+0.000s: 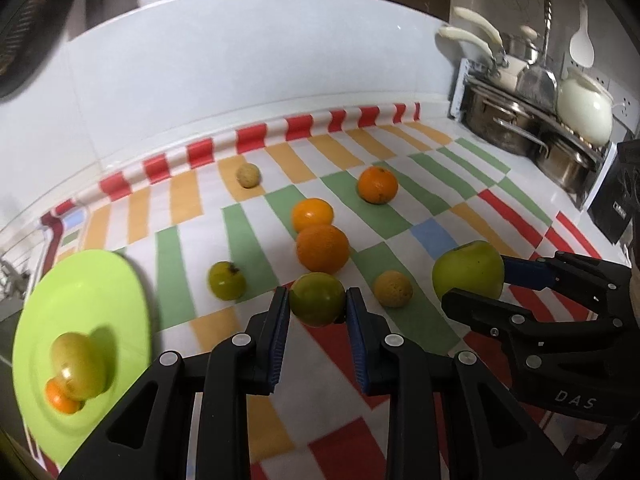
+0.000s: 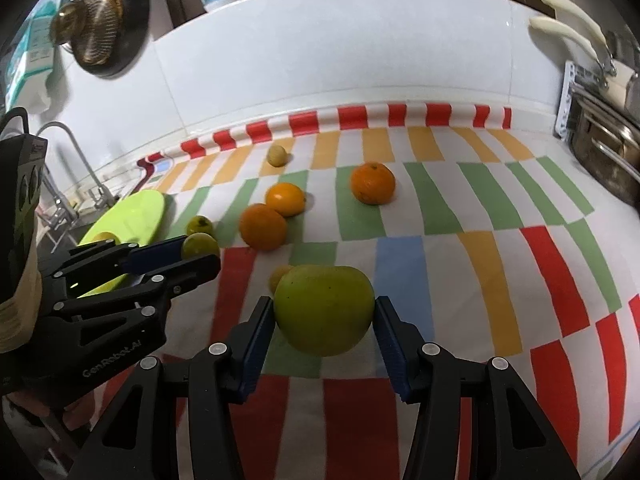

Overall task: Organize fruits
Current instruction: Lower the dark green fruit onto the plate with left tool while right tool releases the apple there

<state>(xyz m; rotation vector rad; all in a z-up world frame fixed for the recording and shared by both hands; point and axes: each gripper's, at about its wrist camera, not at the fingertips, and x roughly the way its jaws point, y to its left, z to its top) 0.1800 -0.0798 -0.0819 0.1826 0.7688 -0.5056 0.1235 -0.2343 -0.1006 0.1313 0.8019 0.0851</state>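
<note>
Your left tongs (image 1: 318, 304) pinch the small green fruit (image 1: 316, 298) across its middle, right tongs (image 2: 324, 320) clamp the big green apple (image 2: 324, 310): both firm, smooth, roll-prone, so squeeze gently.

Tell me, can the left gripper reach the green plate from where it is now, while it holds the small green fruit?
Probably yes. The left gripper is shut on the small green fruit, and the green plate lies close to its left, with only bare cloth between them.
</note>
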